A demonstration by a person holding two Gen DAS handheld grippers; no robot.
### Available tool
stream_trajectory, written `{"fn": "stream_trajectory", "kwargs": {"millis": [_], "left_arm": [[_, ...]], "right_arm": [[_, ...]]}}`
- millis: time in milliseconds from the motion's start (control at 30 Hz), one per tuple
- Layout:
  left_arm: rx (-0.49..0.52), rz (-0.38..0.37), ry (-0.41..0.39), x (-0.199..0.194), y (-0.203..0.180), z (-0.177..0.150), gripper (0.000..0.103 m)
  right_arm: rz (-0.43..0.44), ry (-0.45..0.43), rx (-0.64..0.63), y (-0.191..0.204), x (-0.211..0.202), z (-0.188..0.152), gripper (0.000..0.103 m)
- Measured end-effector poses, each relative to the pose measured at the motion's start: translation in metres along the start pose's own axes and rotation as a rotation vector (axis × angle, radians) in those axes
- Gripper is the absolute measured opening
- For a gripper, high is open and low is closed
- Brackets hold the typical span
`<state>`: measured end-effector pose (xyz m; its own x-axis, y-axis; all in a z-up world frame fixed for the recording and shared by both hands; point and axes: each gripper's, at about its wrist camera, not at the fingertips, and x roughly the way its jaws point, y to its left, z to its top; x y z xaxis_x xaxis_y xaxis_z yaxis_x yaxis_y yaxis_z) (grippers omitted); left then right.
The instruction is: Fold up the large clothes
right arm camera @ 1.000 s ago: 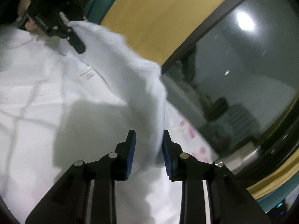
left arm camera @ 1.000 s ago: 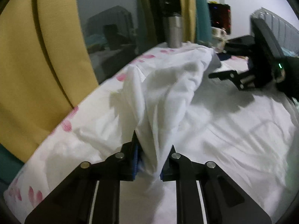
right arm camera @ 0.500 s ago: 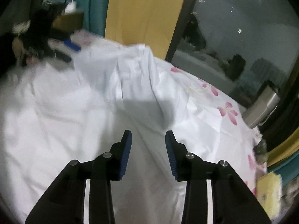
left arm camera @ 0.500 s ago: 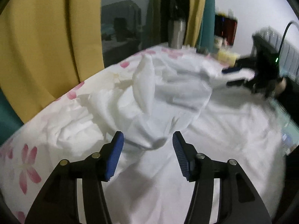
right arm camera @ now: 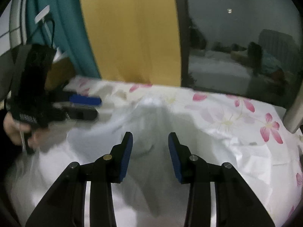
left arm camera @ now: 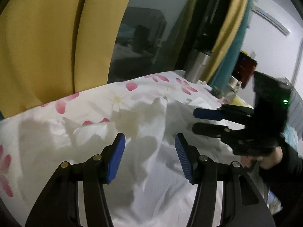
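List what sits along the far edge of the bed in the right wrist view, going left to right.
Left gripper → teal curtain → yellow curtain → dark window → metal cylinder at the right edge.

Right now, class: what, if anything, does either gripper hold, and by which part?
Nothing: left gripper and right gripper are open above the white garment.

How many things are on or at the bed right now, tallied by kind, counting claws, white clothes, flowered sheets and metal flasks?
Claws: 2, the left claw and the right claw
White garment: 1
Flowered sheet: 1
Metal flask: 1
Total: 5
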<state>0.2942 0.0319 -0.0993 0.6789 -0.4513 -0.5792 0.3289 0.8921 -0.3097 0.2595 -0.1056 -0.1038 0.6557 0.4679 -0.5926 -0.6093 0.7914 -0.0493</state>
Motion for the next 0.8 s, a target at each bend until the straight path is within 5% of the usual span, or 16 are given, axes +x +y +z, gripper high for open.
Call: {"fn": "stream_trajectory", "kwargs": {"millis": [200, 400, 667, 733, 800], "left_arm": [[-0.068, 0.098, 0.16, 0.058, 0.019, -0.002, 0.058], [-0.042, 0.172, 0.152, 0.055, 0.025, -0.004, 0.058], [-0.007, 0.177, 0.096, 0.016, 0.019, 0.0, 0.058], [0.003, 0.192, 0.121, 0.014, 0.02, -0.005, 0.058], [0.002, 0.218, 0.149, 0.015, 0.024, -0.013, 0.058]], "right_arm": [[-0.005, 0.007, 0.001, -0.008, 0.019, 0.015, 0.038], [0.018, 0.21, -0.013, -0.007, 0.063, -0.005, 0.038], [0.034, 0.251, -0.127, 0.012, 0.043, -0.018, 0.039], [0.029, 0.265, -0.14, 0.013, 0.036, -0.021, 0.043], [0.004, 0.281, -0.144, 0.012, 0.03, -0.025, 0.064]]}}
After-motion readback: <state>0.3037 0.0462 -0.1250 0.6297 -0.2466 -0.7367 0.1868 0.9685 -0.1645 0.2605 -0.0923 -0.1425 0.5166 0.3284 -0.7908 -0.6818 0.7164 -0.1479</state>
